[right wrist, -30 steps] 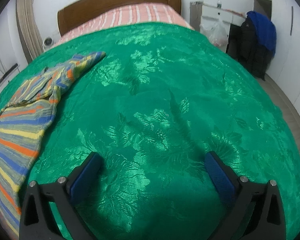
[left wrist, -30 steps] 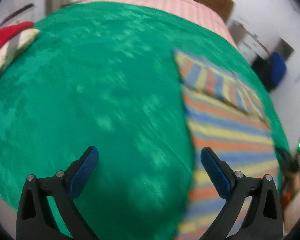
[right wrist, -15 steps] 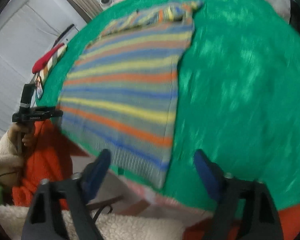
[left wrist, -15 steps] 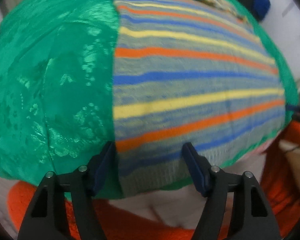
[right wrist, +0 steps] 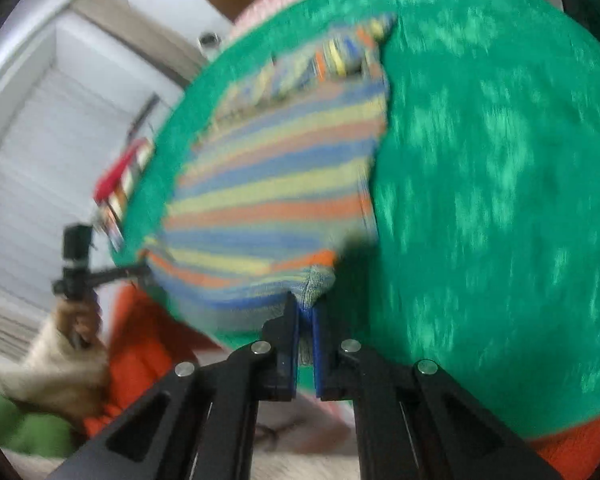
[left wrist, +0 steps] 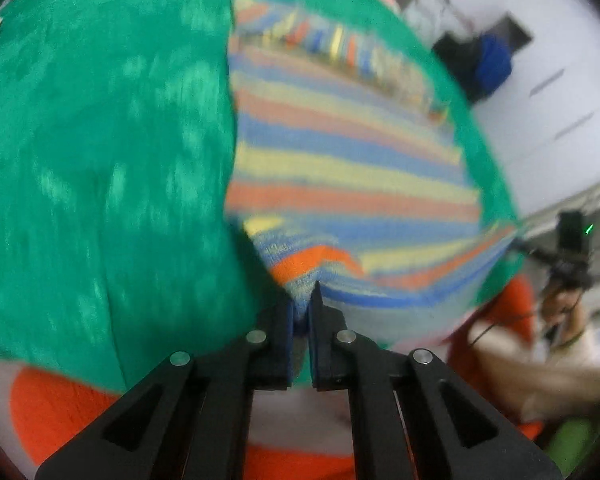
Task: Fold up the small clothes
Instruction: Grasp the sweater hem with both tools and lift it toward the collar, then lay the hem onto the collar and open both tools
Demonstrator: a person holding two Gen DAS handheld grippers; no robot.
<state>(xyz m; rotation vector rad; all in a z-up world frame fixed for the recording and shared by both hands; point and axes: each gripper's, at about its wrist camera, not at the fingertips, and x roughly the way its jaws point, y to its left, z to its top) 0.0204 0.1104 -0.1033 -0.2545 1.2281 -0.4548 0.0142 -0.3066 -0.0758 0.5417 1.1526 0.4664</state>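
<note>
A striped knit sweater (left wrist: 340, 152) in blue, yellow and orange lies flat on the green bedspread (left wrist: 100, 160). My left gripper (left wrist: 300, 312) is shut on the sweater's near left hem corner and lifts it a little off the bed. In the right wrist view the sweater (right wrist: 276, 184) spreads to the left, and my right gripper (right wrist: 306, 314) is shut on its near right hem corner. The near hem hangs raised between the two grippers. Both views are blurred by motion.
The green bedspread (right wrist: 500, 200) stretches wide to the right. An orange cloth (left wrist: 52, 408) hangs at the bed's near edge. A red and striped garment (right wrist: 120, 176) lies at the bed's left edge. The other gripper and hand show at the side (right wrist: 76, 264).
Both grippers were open over the sweater's near hem half a second ago. Now both have shut on the hem corners and raised them.
</note>
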